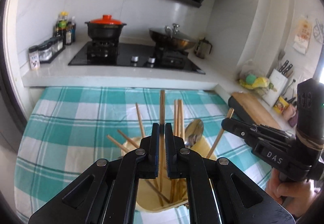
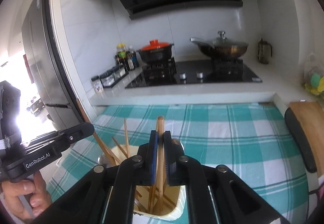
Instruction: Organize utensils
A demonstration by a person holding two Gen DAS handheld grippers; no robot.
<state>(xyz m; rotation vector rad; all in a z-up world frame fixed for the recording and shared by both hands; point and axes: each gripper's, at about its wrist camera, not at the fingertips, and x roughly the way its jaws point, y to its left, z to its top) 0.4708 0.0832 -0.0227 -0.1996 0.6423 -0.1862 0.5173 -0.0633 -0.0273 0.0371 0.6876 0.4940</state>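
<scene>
A cream utensil holder (image 1: 144, 204) (image 2: 178, 210) stands on the teal checked cloth (image 1: 70, 122) directly below both grippers. Several wooden chopsticks and a metal spoon (image 1: 194, 130) stick out of it. My left gripper (image 1: 162, 131) is shut on one upright chopstick (image 1: 162, 105), whose lower end reaches down into the holder. My right gripper (image 2: 161, 143) is shut on another chopstick (image 2: 161, 125), which also runs down into the holder. In the left wrist view the right gripper (image 1: 225, 122) enters from the right. In the right wrist view the left gripper (image 2: 90, 127) enters from the left.
Beyond the cloth is a white counter with a black hob (image 1: 133, 58), a red-lidded pot (image 1: 105, 28) and a lidded wok (image 1: 173, 38). Seasoning bottles (image 1: 64, 27) stand at the back left. A wooden cutting board (image 1: 256, 108) and a knife block (image 1: 278, 80) lie to the right.
</scene>
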